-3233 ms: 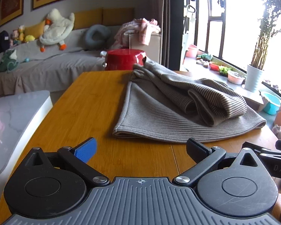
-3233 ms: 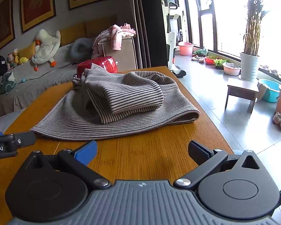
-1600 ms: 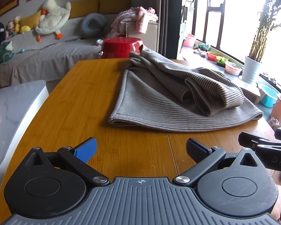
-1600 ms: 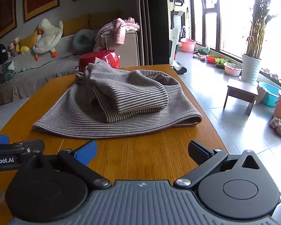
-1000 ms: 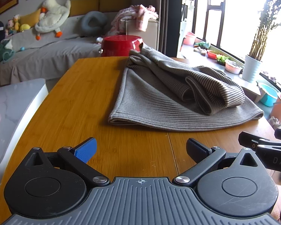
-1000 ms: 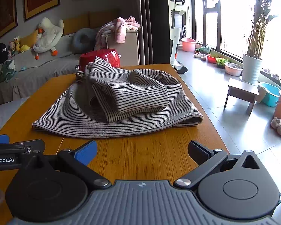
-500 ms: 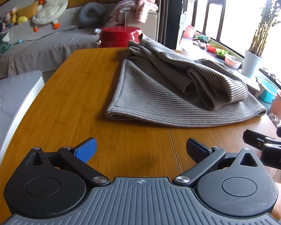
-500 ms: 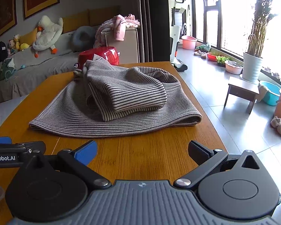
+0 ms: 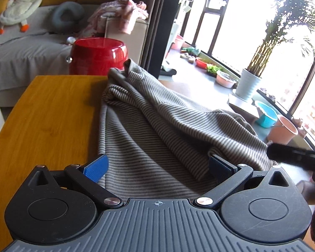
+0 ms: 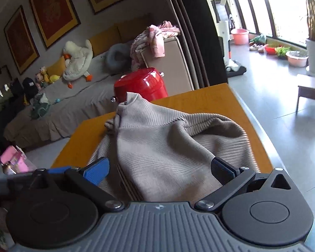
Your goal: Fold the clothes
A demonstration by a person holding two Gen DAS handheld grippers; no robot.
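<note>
A grey striped knit garment [image 9: 157,126] lies bunched on the wooden table [image 9: 48,121]. My left gripper [image 9: 157,168] is open right over the garment's near hem, its blue-padded fingers [image 9: 96,167] spread to either side of the cloth. In the right wrist view the same garment [image 10: 163,145] fills the space ahead. My right gripper [image 10: 159,170] is open too, low over the near right part of the cloth, with fabric lying between its spread fingers [image 10: 222,169]. The right tool shows as a dark bar [image 9: 296,155] at the left view's right edge.
A red pot [image 9: 98,55] stands just past the table's far edge. Behind it are a grey sofa [image 9: 27,48] with plush toys and a beige cabinet [image 10: 168,63] draped with pink clothes. The table's right edge [image 10: 254,126] drops to a tiled floor with a small stool [image 10: 310,96].
Both grippers have moved forward from the bare near part of the table onto the garment's near edge. Both stay open. The views have tilted and the cloth looks much closer.
</note>
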